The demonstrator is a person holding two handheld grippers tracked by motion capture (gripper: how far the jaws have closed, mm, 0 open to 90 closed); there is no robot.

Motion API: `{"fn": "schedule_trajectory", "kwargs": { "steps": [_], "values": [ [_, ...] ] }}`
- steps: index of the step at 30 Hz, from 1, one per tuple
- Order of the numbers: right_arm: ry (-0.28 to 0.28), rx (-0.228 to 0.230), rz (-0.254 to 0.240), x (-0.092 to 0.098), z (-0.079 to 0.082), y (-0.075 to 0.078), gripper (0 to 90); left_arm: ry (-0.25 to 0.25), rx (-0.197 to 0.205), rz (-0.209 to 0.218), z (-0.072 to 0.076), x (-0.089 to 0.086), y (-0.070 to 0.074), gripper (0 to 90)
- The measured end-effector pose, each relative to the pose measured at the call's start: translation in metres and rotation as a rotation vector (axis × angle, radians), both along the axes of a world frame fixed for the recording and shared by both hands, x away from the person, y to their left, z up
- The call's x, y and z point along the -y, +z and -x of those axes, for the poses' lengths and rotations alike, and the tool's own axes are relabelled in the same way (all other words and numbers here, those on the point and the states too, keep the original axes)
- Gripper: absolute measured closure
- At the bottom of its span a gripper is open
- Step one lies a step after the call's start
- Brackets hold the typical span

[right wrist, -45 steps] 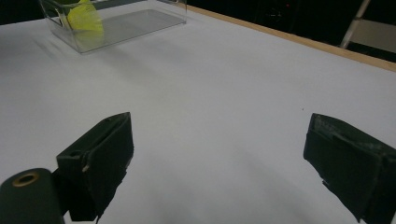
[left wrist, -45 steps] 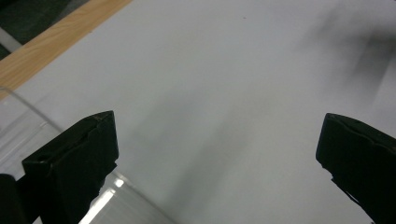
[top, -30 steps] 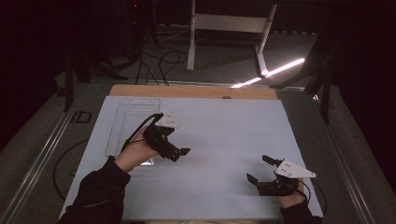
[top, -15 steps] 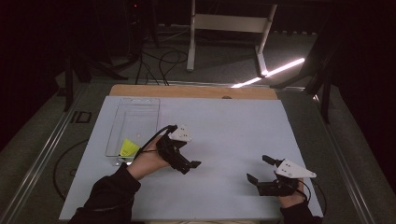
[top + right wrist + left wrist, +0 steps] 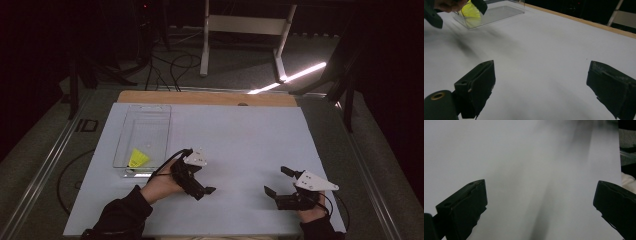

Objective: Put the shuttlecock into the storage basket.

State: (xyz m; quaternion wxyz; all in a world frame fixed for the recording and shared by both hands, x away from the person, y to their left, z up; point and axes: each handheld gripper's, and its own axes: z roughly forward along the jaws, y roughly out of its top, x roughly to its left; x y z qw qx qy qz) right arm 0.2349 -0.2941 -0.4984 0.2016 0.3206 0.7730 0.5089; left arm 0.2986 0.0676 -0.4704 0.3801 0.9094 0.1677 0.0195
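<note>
Broadly, the white tabletop carries a clear tray at ten o'clock, a yellow piece lying in its near end. Just right of it hovers the left hand-held gripper, jaws wide and empty; at four o'clock the right hand-held gripper is likewise wide, empty.

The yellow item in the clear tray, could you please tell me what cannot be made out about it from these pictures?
- Yellow item in the clear tray: too small in the high view to tell what it is or read any marking.
- In the right gripper view, the yellow item is partly covered by the left gripper and hand, and cut off by the top edge.
</note>
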Motion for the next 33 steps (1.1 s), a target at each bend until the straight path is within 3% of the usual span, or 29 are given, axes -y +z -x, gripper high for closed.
{"fn": "schedule_trajectory", "kwargs": {
  "steps": [10,18,24,29,33],
  "values": [
    [0.002,-0.001,0.003,0.0,0.0,0.0,8.5,-0.008,-0.047,0.027,0.013,-0.011,-0.023,0.0],
    [0.004,-0.002,0.007,-0.001,0.0,0.0,8.5,-0.014,-0.056,0.032,0.026,-0.025,-0.037,0.0],
    [0.006,-0.002,0.009,-0.001,0.0,0.0,8.5,0.004,-0.049,0.029,0.036,-0.037,-0.041,0.0],
    [0.008,-0.001,0.008,-0.001,0.0,0.0,8.5,0.013,-0.067,0.036,0.042,-0.046,-0.044,0.0],
    [0.005,-0.004,0.007,-0.001,0.0,0.0,8.5,0.062,-0.071,0.067,0.047,-0.062,-0.048,0.0]
  ]
}}
